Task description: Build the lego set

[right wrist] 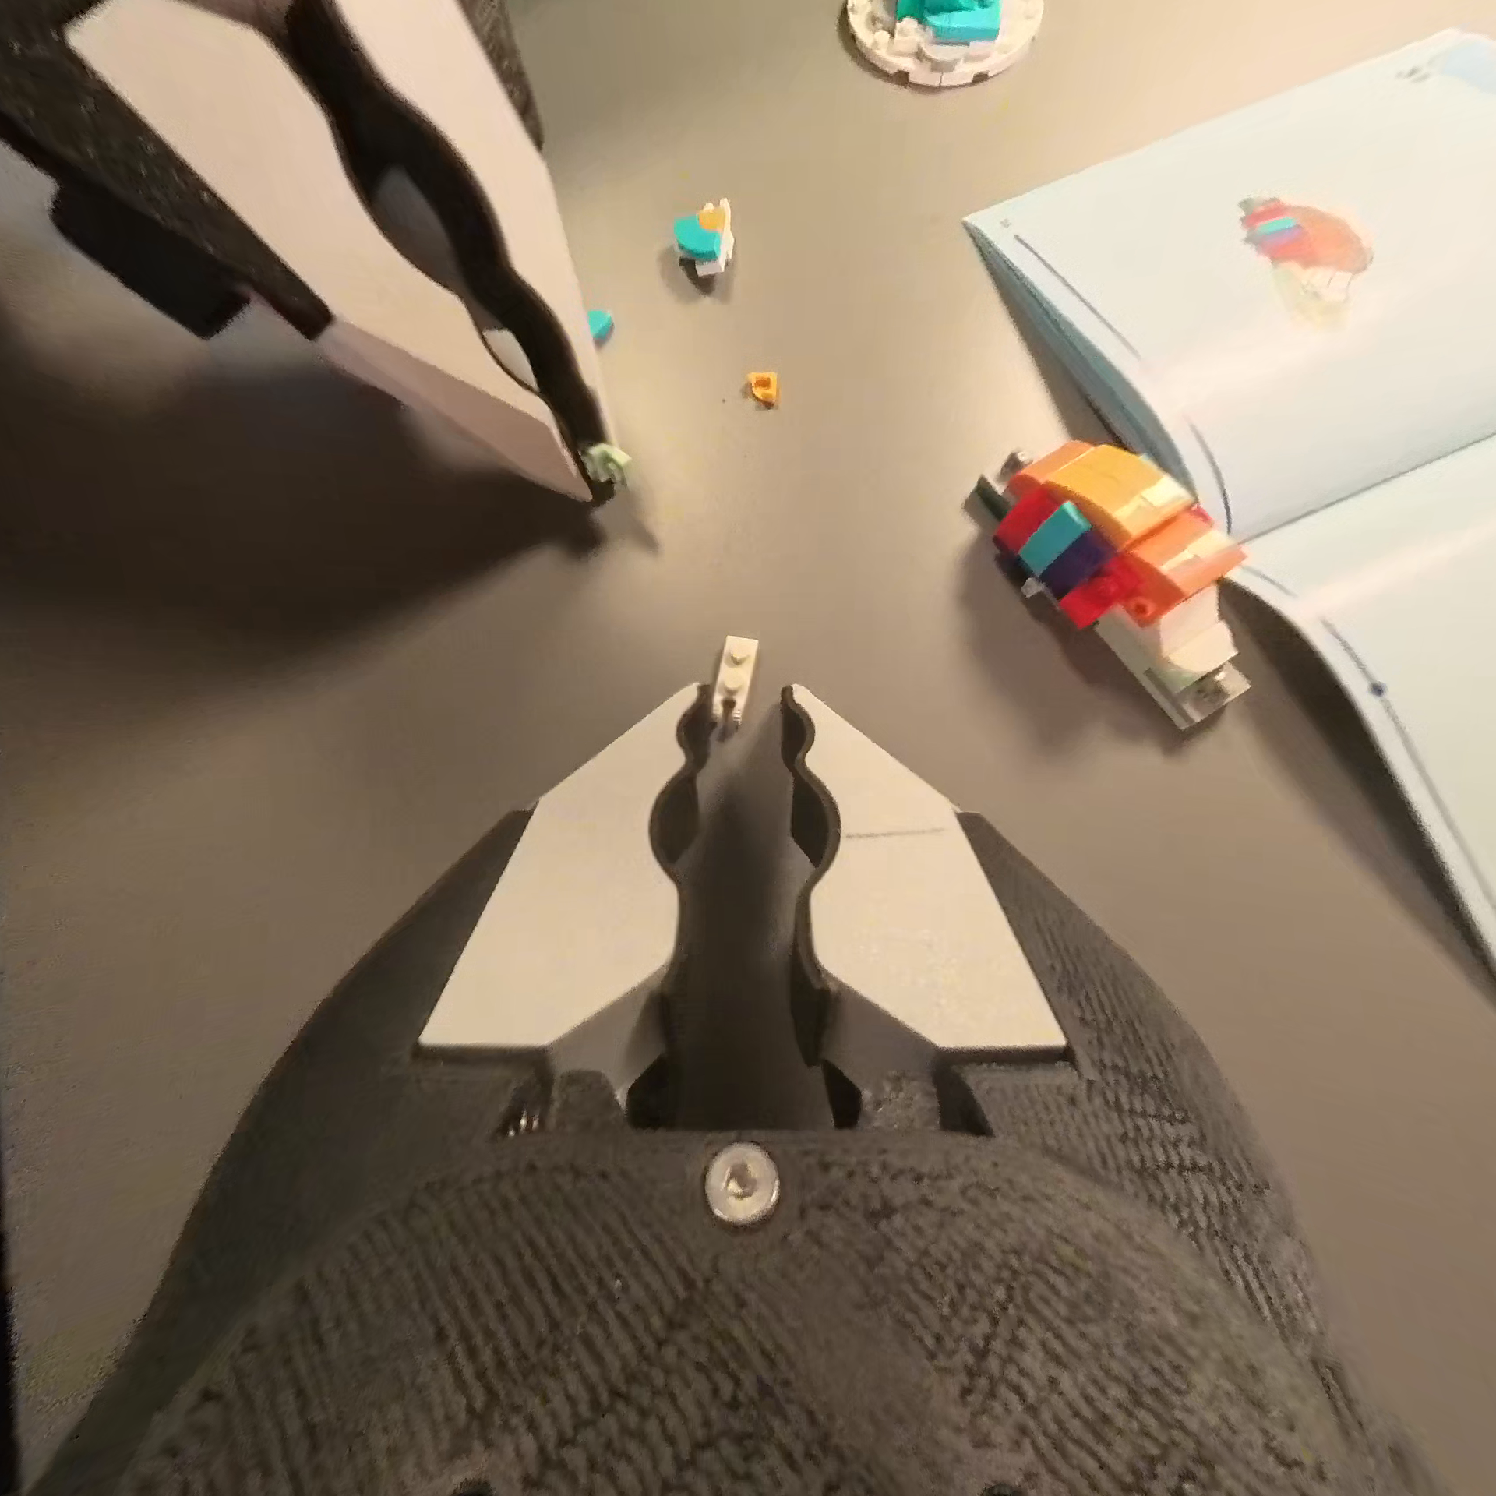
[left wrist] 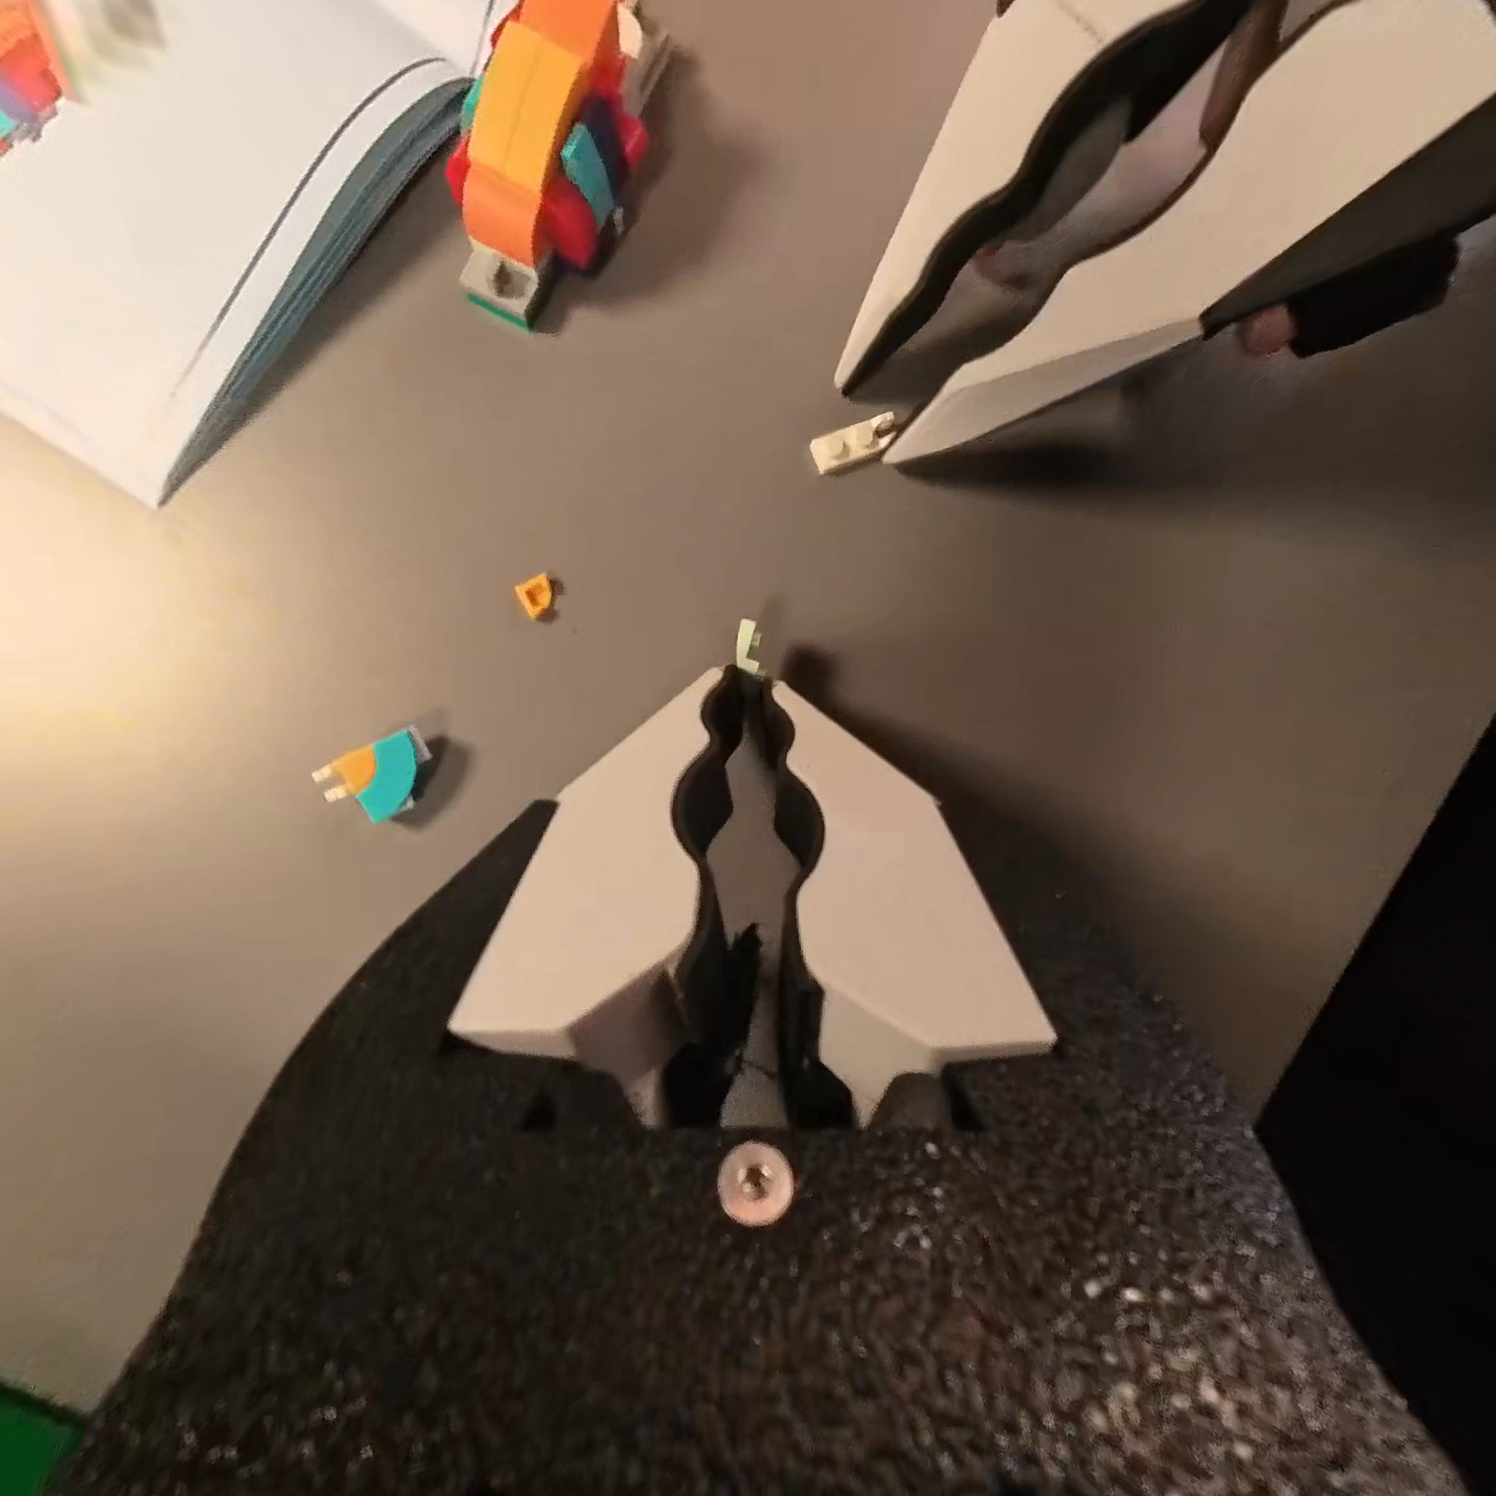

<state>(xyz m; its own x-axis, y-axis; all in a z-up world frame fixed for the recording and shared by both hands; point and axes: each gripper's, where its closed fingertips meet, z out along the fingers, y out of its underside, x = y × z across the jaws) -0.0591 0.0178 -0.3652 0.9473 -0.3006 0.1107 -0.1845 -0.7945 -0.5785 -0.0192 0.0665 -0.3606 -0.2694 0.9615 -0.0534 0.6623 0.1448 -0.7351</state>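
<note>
My left gripper [left wrist: 749, 678] is shut on a tiny pale green piece [left wrist: 750, 646] that sticks out past its tips, just above the dark table. It also shows in the right wrist view [right wrist: 601, 478] at upper left, with the green piece [right wrist: 609, 464]. My right gripper [right wrist: 741, 694] is shut on a small white studded plate [right wrist: 738, 670]. In the left wrist view it [left wrist: 878, 421] is at upper right with the plate [left wrist: 846, 449]. The two grippers are apart. An orange, red and teal model [left wrist: 542, 154] [right wrist: 1109, 550] lies beside the booklet.
An open instruction booklet [left wrist: 162, 243] [right wrist: 1295, 340] lies on the table. Loose on the table are a small orange piece [left wrist: 536, 599] [right wrist: 762, 386], a teal-and-orange sub-assembly [left wrist: 376, 773] [right wrist: 708, 239] and a teal piece [right wrist: 601, 324]. A round white base with teal parts [right wrist: 943, 40] stands at the far edge.
</note>
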